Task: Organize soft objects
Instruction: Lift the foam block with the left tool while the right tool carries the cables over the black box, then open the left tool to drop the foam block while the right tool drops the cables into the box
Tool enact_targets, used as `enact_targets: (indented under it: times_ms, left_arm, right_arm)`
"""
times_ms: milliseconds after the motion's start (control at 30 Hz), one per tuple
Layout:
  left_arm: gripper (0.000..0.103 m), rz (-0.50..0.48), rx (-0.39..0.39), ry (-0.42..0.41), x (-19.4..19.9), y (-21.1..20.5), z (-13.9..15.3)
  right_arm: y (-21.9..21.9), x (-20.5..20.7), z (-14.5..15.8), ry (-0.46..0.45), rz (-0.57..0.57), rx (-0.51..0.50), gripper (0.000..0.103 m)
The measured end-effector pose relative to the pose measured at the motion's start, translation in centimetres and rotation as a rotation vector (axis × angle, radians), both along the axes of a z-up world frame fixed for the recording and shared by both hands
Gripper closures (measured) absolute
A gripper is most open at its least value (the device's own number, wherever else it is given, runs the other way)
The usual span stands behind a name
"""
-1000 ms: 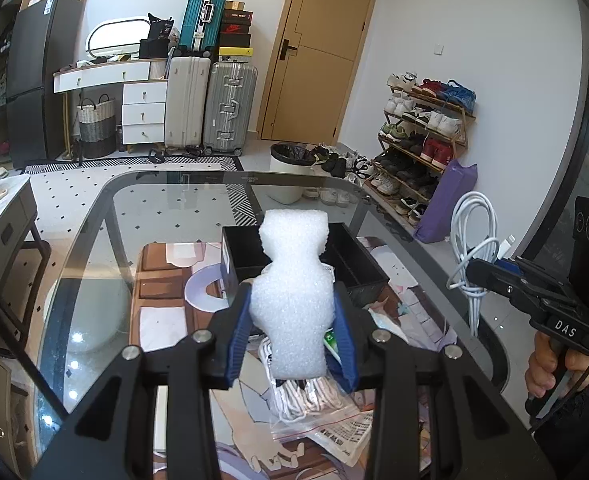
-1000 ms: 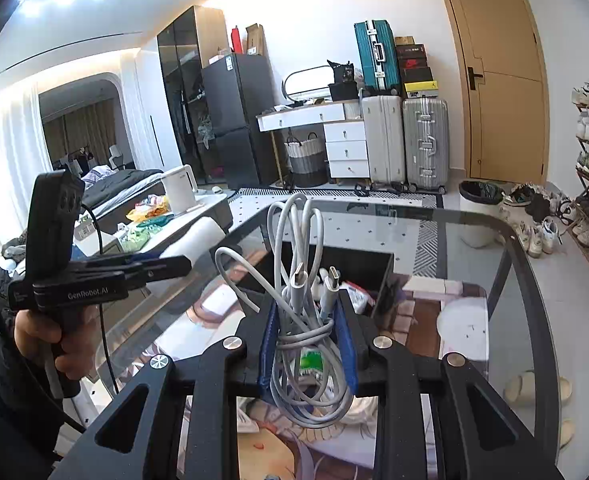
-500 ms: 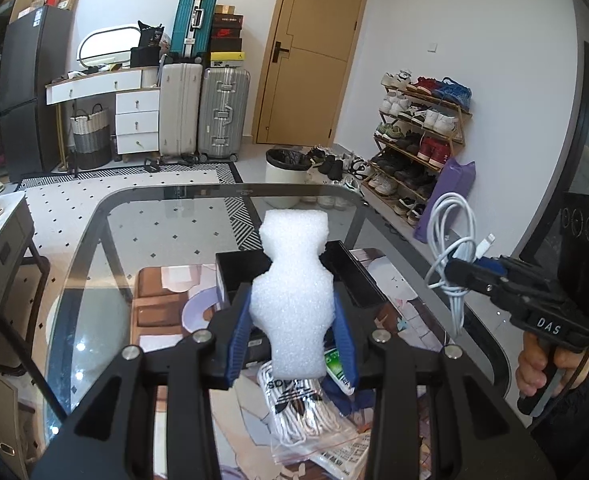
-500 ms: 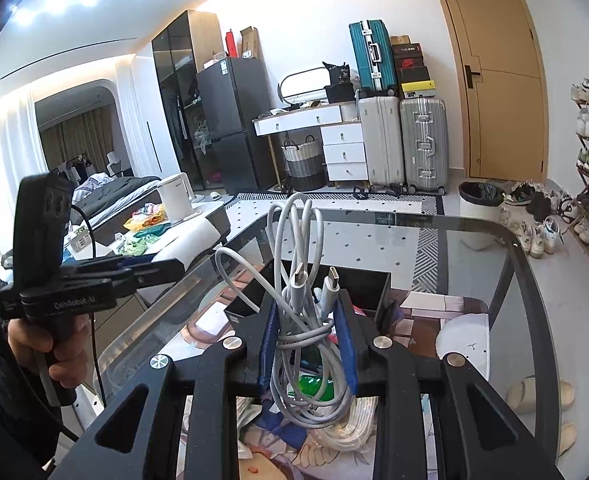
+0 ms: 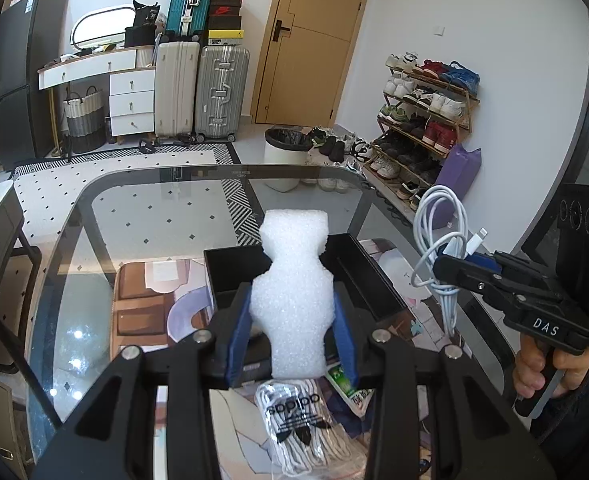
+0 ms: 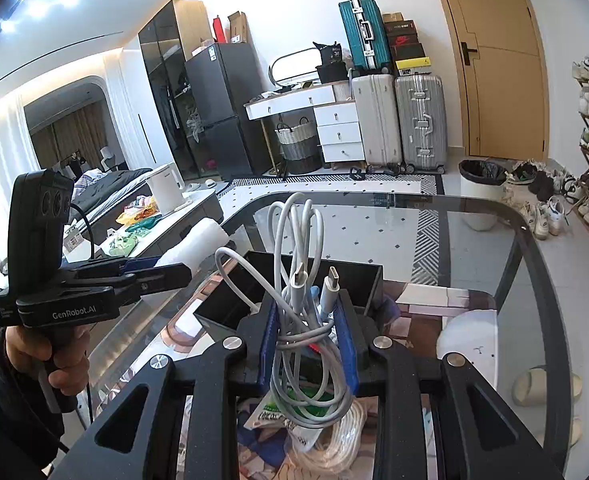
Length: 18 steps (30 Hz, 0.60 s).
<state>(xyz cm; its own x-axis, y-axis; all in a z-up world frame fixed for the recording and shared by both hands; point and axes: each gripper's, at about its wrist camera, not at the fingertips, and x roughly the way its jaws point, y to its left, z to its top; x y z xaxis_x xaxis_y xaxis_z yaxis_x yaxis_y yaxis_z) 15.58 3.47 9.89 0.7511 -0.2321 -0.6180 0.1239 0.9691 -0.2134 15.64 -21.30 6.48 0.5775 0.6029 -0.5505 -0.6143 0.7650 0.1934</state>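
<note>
Now both grippers have moved closer to the black box.

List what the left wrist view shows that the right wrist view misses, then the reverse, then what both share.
Only the left wrist view: the clear bag of white shoelaces on the table and the full wooden shoe rack.

Only the right wrist view: the white electric kettle and the dark bed.

Both: the open black rectangular box, the white foam block clamped in the left gripper, and the bundled white charging cables clamped in the right gripper.
</note>
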Motion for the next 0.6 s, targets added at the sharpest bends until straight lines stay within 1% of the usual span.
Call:
enact_targets:
  times_ms: [367,600]
  left_arm:
    - [0.066,0.018,-0.007,0.013,2.9,0.2,-0.2]
    - [0.066,0.048,-0.012,0.053,5.0,0.2,-2.1]
  right_arm:
    - [2.2,3.9,-1.3,0.026,0.005,0.008,0.076]
    - [3.4,5.9,-2.9,0.045,-0.004,0.0,0.076]
